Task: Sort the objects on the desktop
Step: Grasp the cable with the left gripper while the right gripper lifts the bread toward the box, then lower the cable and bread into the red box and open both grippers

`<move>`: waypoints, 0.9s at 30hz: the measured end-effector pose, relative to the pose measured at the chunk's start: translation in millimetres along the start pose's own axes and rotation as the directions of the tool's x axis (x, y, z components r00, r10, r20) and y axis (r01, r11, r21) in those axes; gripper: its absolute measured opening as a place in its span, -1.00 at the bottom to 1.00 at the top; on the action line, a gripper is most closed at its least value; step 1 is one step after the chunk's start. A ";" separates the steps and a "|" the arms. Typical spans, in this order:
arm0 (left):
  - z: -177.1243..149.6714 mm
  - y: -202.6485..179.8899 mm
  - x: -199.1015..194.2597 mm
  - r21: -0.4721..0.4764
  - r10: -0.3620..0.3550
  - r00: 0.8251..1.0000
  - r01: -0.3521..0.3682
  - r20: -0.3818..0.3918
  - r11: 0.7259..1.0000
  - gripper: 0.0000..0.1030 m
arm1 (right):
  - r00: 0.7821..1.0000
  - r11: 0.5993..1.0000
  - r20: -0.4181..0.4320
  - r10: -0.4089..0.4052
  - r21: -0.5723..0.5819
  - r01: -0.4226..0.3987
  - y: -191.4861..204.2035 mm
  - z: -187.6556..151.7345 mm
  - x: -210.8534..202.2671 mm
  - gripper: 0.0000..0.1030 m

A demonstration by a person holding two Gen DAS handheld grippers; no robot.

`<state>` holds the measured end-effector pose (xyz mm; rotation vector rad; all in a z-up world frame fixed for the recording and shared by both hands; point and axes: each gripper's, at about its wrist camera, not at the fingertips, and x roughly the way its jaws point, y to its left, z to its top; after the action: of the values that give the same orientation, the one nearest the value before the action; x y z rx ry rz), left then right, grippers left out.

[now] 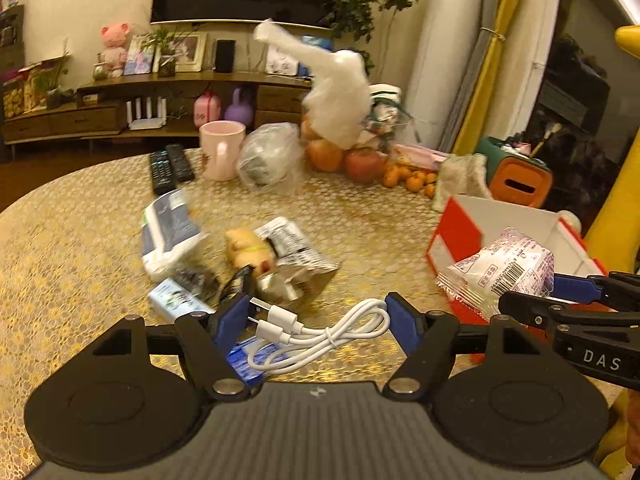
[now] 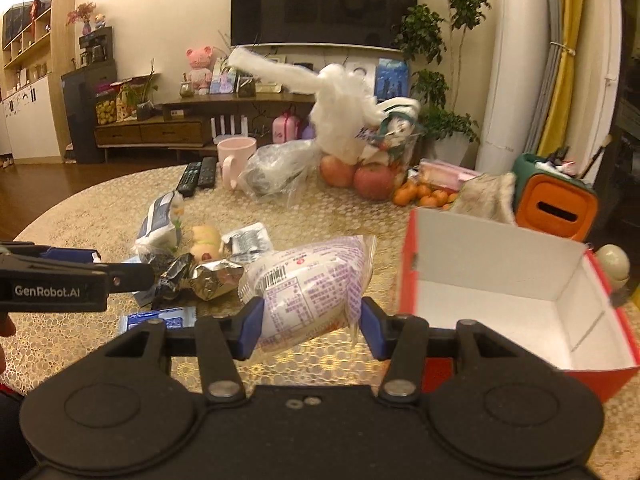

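Left wrist view: left tool (image 1: pixel 318 312) spread wide over a coiled white cable (image 1: pixel 320 336) on the worktop (image 1: pixel 80 240).

Right wrist view: right tool (image 2: pixel 310 322) clamps a snack packet (image 2: pixel 308 284), beside the red box (image 2: pixel 500 292).

Left gripper (image 1: pixel 318 312) jaws spread wide; right gripper (image 2: pixel 310 322) jaws clamped.
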<state>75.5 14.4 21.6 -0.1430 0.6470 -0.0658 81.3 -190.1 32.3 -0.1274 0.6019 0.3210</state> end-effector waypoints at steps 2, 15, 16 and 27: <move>4.8 -9.8 -1.0 0.008 -0.017 1.000 0.017 0.001 1.000 0.43 | 1.000 1.000 0.009 -0.013 0.007 0.013 -8.3 0.4 -8.8 -0.02; 29.1 -90.2 11.4 0.133 -0.108 0.994 0.108 -0.003 0.985 0.43 | 0.994 0.993 0.048 -0.098 0.065 0.094 -70.8 -7.0 -39.3 -0.02; 31.2 -96.7 13.0 0.146 -0.117 0.993 0.117 -0.004 0.982 0.43 | 0.993 0.993 0.048 -0.103 0.069 0.100 -76.7 -8.1 -40.4 -0.02; 45.3 -171.9 39.3 0.274 -0.231 0.973 0.227 -0.018 0.935 0.43 | 0.984 0.976 0.020 -0.179 0.127 0.175 -142.3 -17.8 -41.1 -0.02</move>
<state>131.3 -154.6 60.2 0.0498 0.5983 -0.3785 87.2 -338.6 44.9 -0.0551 0.5738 0.1118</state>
